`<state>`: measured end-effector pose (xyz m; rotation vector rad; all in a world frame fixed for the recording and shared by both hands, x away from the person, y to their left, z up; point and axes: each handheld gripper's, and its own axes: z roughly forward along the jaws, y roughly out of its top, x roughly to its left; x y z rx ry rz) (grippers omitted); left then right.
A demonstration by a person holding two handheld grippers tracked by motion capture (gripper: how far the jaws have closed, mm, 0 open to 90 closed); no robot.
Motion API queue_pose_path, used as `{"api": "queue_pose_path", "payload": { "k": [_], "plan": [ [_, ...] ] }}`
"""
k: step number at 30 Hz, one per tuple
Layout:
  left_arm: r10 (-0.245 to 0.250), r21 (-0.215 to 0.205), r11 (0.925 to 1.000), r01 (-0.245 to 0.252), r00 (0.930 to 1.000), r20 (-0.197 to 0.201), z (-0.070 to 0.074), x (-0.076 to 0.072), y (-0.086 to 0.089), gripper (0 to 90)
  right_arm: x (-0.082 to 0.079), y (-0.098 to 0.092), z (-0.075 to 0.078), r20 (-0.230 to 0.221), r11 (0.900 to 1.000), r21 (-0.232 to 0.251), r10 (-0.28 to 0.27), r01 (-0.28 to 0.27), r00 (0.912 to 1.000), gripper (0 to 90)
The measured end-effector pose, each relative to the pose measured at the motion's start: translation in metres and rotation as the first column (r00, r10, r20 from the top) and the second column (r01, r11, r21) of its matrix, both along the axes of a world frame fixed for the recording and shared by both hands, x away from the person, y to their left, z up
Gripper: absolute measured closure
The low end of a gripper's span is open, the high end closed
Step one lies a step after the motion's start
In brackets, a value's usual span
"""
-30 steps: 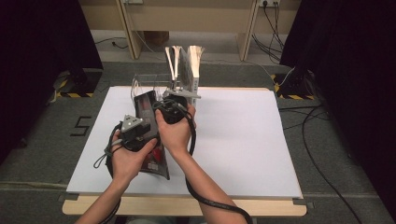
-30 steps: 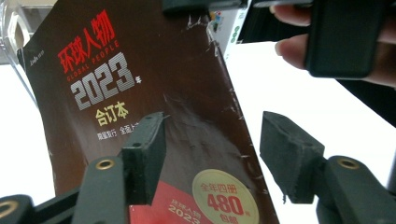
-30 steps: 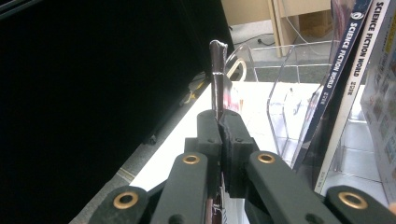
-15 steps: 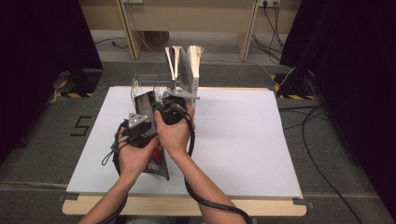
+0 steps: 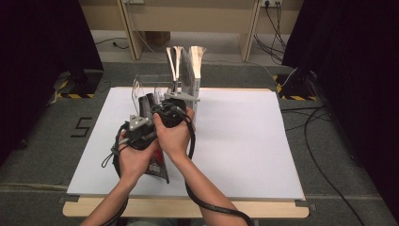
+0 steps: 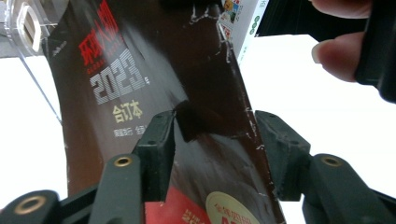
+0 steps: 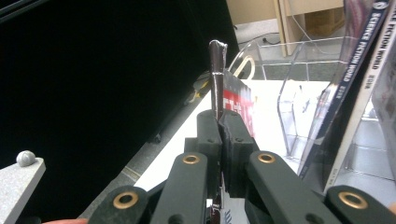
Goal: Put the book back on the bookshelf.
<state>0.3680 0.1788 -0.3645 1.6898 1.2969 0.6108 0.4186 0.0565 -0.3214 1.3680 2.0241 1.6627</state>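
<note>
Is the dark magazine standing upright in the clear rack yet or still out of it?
Out. The magazine slants across the table before the rack, its edge pinched in the right tongs.

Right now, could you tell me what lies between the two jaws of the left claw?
In the left gripper view, the dark magazine lies between the jaws of the left claw, which have just been closing around it; its right edge sits beside the right jaw.

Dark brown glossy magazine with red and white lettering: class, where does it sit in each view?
High view: magazine left of centre, lower half.
Left gripper view: magazine across the middle, behind the jaws.
Right gripper view: magazine edge-on at centre, pinched by jaws.
Shared landmark: clear plastic rack.
</note>
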Motion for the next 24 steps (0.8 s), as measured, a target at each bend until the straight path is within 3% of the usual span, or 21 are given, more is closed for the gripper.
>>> {"api": "queue_pose_path", "payload": {
  "k": [8, 11, 13, 24],
  "plan": [
    [-0.001, -0.021, 0.9998, 0.001, 1.0, -0.008, -0.001, -0.006, 0.008, 59.7, -0.003, 0.007, 0.0, -0.002, 1.0, -0.008, 0.025, -0.025, 0.9997, 87.9],
    [0.005, -0.08, 0.9968, -0.006, 0.9998, -0.02, -0.002, -0.01, 0.016, 65.0, -0.004, 0.01, 0.0, 0.003, 0.999, -0.01, 0.035, -0.035, 0.9994, 87.6],
    [0.014, -0.094, 0.9955, -0.015, 0.9998, -0.013, -0.003, -0.014, 0.019, 68.1, -0.005, 0.012, 0.001, 0.003, 0.999, -0.011, 0.048, -0.048, 0.9988, 87.3],
    [0.037, -0.102, 0.994, -0.038, 0.9993, -0.01, -0.007, -0.021, 0.033, 80.5, -0.01, 0.027, 0.0, 0.041, 0.996, -0.052, 0.079, -0.077, 0.9961, 84.3]
  ]
}}
